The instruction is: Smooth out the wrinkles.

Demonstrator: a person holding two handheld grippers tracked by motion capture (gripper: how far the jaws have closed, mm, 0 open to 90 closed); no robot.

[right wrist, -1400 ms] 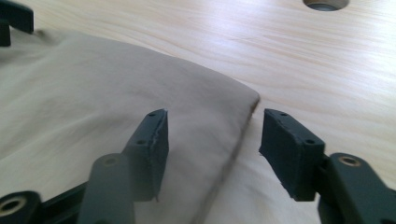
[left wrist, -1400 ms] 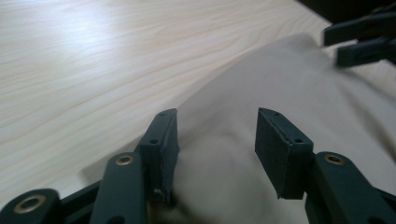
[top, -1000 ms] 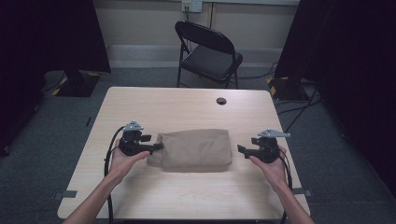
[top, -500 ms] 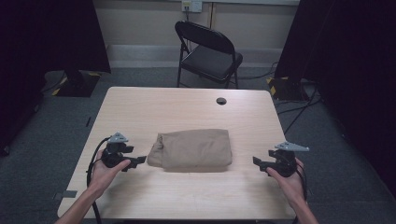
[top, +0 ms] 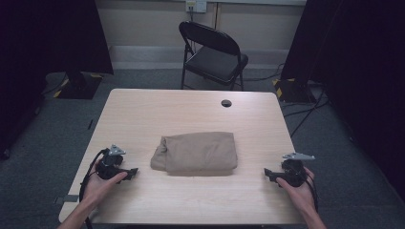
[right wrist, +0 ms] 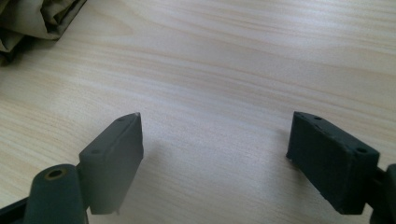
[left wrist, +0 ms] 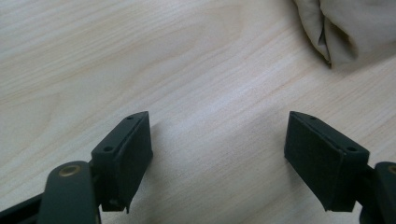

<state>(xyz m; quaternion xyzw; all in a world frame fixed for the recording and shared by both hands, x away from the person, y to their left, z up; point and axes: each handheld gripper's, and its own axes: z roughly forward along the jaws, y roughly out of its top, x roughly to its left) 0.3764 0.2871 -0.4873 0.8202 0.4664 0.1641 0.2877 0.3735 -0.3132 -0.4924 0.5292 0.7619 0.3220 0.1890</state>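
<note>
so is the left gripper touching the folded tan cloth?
Apart. In the high view, bare table separates the left gripper from the folded tan cloth. The left gripper view shows open jaws over wood, the cloth's corner well beyond them.

Plain tan cloth (top: 196, 152) lies between two black grippers, left gripper (top: 133, 171) and right gripper (top: 268, 173), on a pale wood-grain table (top: 191, 109).

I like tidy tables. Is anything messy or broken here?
Nothing stands out. The tan cloth lies folded flat mid-table, only slightly bunched at its left end. The left claw and right claw sit open either side, apart from it.
</note>
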